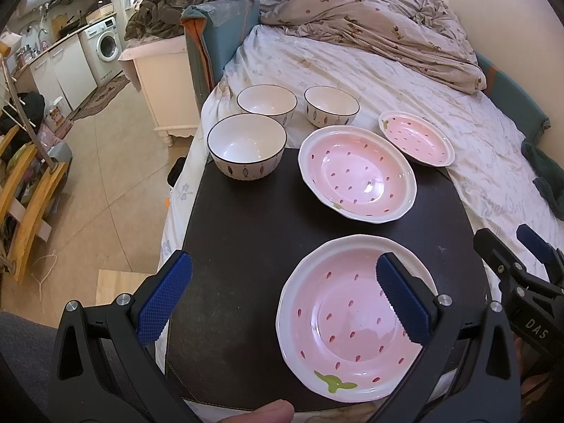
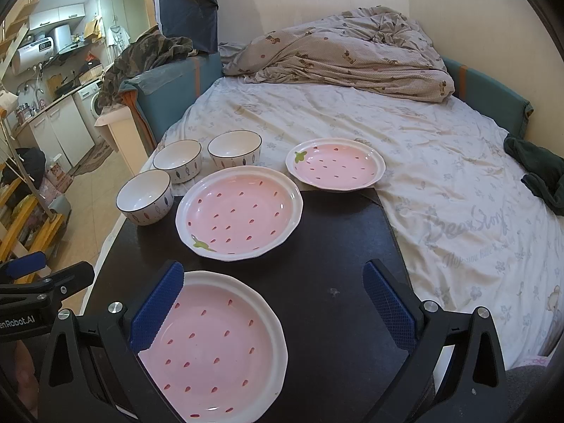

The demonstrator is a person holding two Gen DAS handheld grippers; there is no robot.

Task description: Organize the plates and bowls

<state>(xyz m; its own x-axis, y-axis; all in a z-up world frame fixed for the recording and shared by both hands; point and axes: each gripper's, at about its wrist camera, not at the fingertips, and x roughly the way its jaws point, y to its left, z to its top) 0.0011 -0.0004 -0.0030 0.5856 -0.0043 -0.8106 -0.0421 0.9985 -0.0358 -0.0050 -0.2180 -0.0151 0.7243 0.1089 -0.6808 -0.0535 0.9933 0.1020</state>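
Three pink strawberry plates lie here: a near plate [image 1: 352, 320] [image 2: 218, 349] and a middle plate [image 1: 356, 174] [image 2: 239, 211] on the black board [image 1: 246, 246] [image 2: 335, 264], and a far plate [image 1: 416, 139] [image 2: 335, 164] partly on the bed sheet. Three white bowls stand at the left: one [image 1: 246, 144] [image 2: 144, 197] on the board's corner, two [image 1: 267, 103] [image 1: 331, 105] [image 2: 178, 160] [image 2: 234, 149] behind it. My left gripper [image 1: 282, 299] is open above the board, its right finger over the near plate. My right gripper [image 2: 273, 306] is open, its left finger over the same plate.
The board lies on a bed [image 2: 440, 162] with a crumpled quilt [image 1: 380, 24] [image 2: 345, 53] at the back. A dark cloth [image 2: 539, 172] lies at the bed's right edge. The floor and a wooden rack [image 1: 28, 183] are to the left.
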